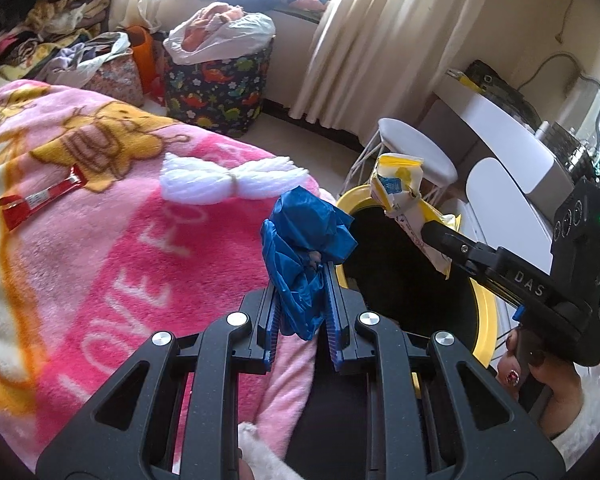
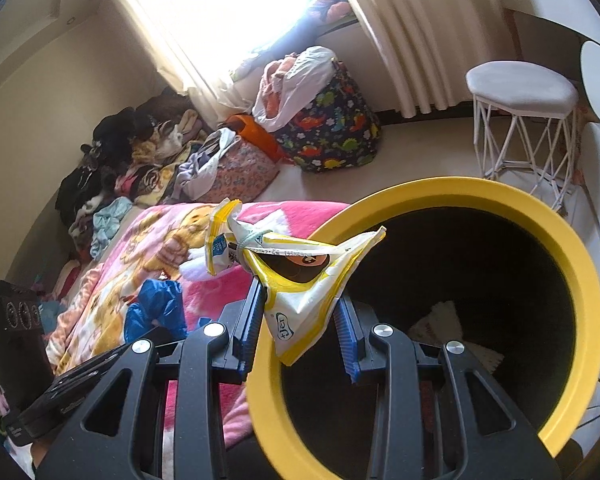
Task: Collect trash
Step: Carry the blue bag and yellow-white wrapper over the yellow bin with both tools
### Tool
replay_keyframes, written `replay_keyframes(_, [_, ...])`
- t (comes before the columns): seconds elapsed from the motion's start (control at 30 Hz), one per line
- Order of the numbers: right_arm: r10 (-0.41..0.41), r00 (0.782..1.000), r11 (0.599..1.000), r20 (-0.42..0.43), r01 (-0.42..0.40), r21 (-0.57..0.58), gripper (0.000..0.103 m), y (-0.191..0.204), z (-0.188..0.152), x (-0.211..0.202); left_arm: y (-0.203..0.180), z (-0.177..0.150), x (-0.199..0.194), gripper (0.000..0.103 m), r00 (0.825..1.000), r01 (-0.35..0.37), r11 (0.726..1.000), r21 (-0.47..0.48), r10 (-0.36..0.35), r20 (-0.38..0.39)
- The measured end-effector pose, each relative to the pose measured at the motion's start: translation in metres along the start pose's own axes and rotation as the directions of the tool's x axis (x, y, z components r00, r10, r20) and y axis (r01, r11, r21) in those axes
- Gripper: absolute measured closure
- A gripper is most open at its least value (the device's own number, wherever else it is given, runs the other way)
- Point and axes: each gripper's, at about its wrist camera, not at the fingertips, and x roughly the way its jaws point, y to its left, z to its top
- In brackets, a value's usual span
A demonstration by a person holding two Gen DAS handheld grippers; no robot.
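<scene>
Debris inside the bin (image 2: 452, 320) shows only rightward; grippers pinch blue plastic (image 1: 304, 256), yellow wrapper (image 2: 300, 280).

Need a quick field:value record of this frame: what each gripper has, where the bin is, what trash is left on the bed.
left gripper: shut on crumpled blue plastic
right gripper: shut on yellow and white wrapper, held over the bin mouth
bin: yellow rim, dark inside, beside the bed, something pale at the bottom
blanket: pink, covers the bed
left on blanket: red wrapper, white yarn bundle
background: white stool, dinosaur-print basket
</scene>
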Motion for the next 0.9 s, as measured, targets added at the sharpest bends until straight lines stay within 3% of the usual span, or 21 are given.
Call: replay_keyframes(0.9, [-0.131, 0.991, 0.989, -0.005, 0.131, 0.070, 0.070, -0.056, 0.000, -0.010, -0.058, -0.012, 0.026, 0.089, 0.996, 0.073, 0.990, 0.118, -0.065, -0.067])
